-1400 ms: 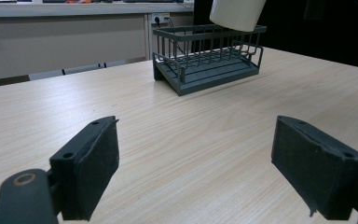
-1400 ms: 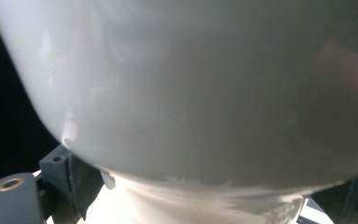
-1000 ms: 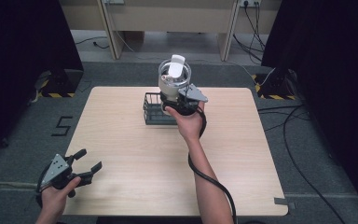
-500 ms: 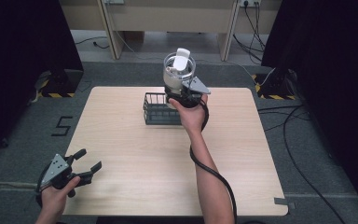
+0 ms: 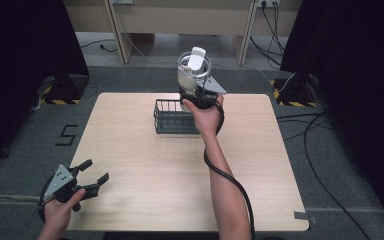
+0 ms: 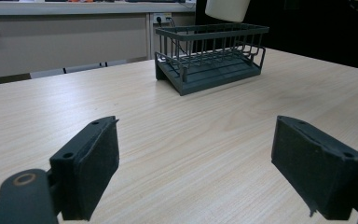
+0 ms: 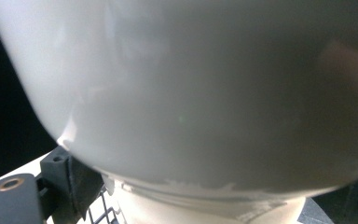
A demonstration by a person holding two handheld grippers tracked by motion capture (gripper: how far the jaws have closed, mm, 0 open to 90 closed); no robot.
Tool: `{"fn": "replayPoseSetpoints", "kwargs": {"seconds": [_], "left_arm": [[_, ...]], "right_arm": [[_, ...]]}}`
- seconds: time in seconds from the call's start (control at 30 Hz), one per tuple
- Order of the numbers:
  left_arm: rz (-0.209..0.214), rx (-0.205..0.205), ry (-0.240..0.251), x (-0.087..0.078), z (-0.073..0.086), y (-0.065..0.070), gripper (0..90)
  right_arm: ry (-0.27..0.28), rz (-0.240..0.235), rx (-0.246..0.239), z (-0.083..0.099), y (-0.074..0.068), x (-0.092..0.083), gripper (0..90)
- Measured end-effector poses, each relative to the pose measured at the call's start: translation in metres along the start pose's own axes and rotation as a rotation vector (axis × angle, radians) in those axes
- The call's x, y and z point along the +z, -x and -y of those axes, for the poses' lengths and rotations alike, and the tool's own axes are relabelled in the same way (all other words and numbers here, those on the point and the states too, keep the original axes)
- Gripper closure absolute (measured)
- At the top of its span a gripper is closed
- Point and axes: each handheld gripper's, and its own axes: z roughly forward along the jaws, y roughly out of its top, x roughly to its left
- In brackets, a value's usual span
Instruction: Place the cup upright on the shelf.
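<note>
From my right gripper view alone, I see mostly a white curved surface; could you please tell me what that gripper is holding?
Observer: The right gripper is shut on a white cup, held upright in the air.
Operator: Thank you. What lies beneath it?
Observer: A dark wire basket on the table; the cup hangs over its far right end.
Operator: And where is the left gripper?
Observer: The left gripper is open, holding nothing, at the table's near left corner.

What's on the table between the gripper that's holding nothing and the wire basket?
Nothing: in the left gripper view, bare wooden table stretches from the left gripper to the basket.
</note>
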Motion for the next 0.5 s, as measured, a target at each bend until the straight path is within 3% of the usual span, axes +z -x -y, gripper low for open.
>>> {"fn": "replayPoseSetpoints", "kwargs": {"seconds": [0.5], "left_arm": [[0.001,-0.001,0.001,0.0,0.0,0.0,14.4]], "right_arm": [[-0.041,0.003,0.007,0.015,-0.001,0.014,10.5]]}}
